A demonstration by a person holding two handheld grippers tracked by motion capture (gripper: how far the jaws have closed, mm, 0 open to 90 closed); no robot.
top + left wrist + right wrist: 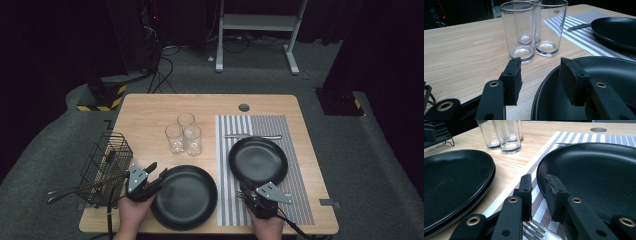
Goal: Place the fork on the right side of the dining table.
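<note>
A stack of two black plates (187, 197) lies at the table's front left. My left gripper (159, 170) is at their left rim and is open. In the left gripper view (540, 67) one jaw hangs over the plate (614, 75) and the other stands outside the rim, neither pressing on it. A second black plate (257, 160) rests on a striped placemat (300, 200). My right gripper (246, 189) is at this plate's near edge. Its jaws (539, 180) stand a little apart with nothing between the pads. A fork (536, 231) lies on the mat beneath them.
Three empty glasses (184, 135) stand close together mid-table, just beyond the left gripper. A knife (252, 136) lies on the mat behind the plate. A black wire basket (105, 160) with cutlery handles sticking out sits at the left edge. A round hole (243, 107) is near the far edge.
</note>
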